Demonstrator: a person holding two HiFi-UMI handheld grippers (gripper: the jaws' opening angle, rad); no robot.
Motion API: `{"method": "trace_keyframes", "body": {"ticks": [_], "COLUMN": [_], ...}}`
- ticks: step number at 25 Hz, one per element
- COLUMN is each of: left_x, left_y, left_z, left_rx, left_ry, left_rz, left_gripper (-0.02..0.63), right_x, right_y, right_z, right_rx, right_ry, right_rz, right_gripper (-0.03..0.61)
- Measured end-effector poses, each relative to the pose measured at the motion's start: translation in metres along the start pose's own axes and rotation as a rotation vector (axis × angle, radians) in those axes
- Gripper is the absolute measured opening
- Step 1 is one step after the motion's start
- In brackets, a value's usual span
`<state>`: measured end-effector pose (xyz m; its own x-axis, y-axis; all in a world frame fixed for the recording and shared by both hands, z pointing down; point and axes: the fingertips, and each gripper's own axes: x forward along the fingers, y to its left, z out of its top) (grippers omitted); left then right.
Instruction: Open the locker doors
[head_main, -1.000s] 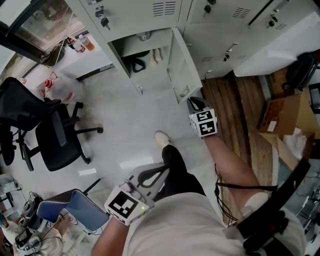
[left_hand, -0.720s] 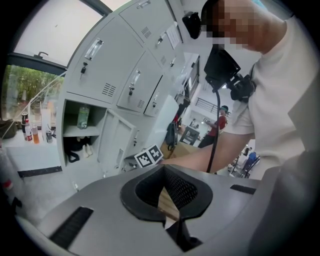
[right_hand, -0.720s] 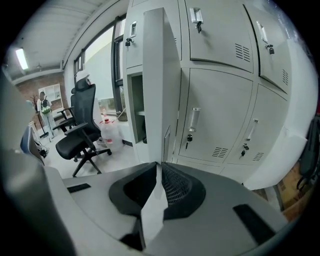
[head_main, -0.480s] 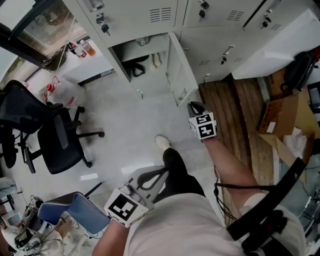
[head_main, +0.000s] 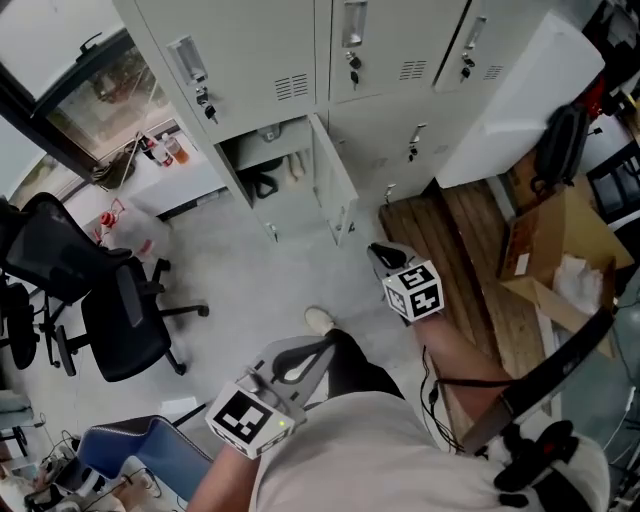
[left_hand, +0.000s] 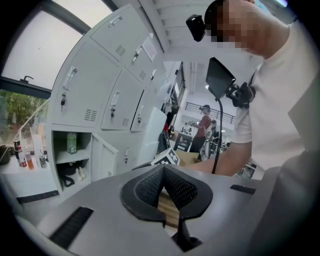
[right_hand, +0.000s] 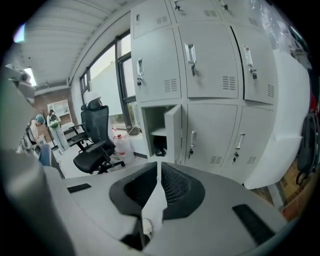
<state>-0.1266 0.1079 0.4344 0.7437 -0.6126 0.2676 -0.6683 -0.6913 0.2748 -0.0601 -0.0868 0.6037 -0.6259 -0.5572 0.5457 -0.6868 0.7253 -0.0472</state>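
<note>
Locker door open; white sheet higher up, print unreadably small

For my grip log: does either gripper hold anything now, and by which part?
Nothing is held. The left gripper and the right gripper are shut with nothing between the jaws; the right jaws have just closed further.

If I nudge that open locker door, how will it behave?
The open locker door looks like thin sheet metal hung along one side, so it would probably swing easily. It stands free with nothing against it, so it may drift further.
</note>
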Motion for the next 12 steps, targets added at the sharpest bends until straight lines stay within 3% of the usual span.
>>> {"method": "trace_keyframes", "body": {"ticks": [12], "left_x": [-0.025], "left_y": [-0.061], "left_z": [0.024], "left_rx": [0.036], "left_ry": [-0.08], "left_rz": [-0.015], "left_gripper": [0.011], "right_x": [-0.177], "right_y": [0.05], "right_z": [0.066], "right_rx": [-0.066], "right_ry": [-0.155], "right_rz": [-0.006], "right_gripper": [0.032]}}
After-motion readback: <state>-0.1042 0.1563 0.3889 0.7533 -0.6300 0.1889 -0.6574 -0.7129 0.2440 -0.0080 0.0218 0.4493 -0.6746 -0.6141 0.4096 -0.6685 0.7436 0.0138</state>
